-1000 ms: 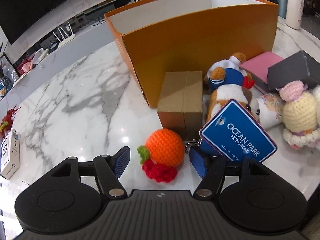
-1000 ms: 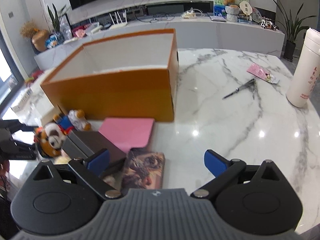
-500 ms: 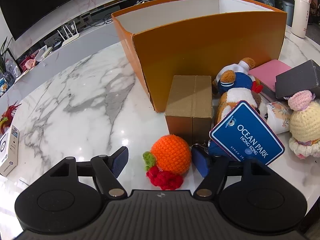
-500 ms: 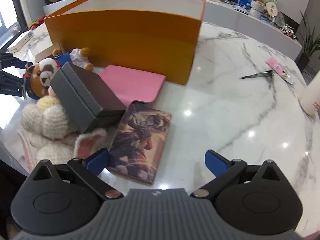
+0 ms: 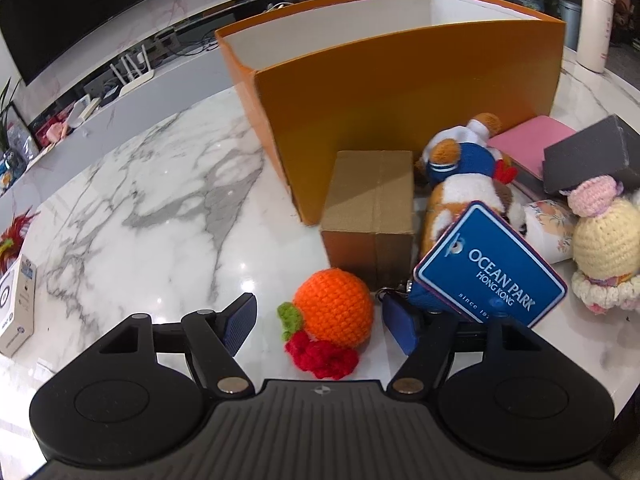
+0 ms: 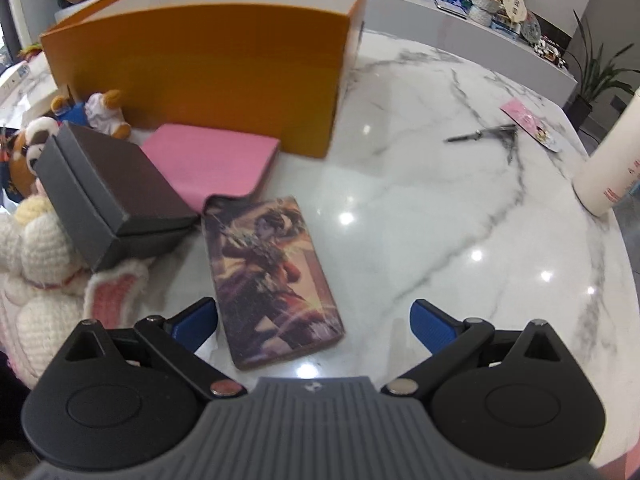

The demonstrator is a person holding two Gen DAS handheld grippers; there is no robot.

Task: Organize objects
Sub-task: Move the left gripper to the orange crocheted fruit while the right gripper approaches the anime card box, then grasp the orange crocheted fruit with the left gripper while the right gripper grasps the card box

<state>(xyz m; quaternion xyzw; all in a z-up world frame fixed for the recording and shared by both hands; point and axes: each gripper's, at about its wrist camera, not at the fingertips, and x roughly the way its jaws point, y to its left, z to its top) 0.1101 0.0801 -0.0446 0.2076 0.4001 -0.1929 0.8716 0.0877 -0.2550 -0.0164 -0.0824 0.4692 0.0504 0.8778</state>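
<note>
A crocheted orange fruit [image 5: 334, 308] with a red berry bunch lies on the marble table between the fingers of my left gripper [image 5: 320, 324]. The jaws are open: the left pad stands apart from the fruit and the right pad is close beside it. A big orange box [image 5: 400, 92] stands open behind it. In the right wrist view an illustrated book [image 6: 272, 276] lies flat, its near end between the wide-open fingers of my right gripper [image 6: 314, 324], which do not touch it. The orange box [image 6: 200, 72] is behind.
A cardboard box [image 5: 372, 200], plush toys with a blue Ocean Park tag [image 5: 492, 276] and a crochet doll [image 5: 604, 240] crowd the right. A pink notebook [image 6: 212, 160] and dark grey box [image 6: 108, 184] lie left of the book. Scissors [image 6: 480, 134] and a white bottle [image 6: 616, 168] sit far right.
My right gripper has sunk and rolled toward the table, so the illustrated book now lies between its fingers. The left gripper's jaws have widened slightly around the fruit.
</note>
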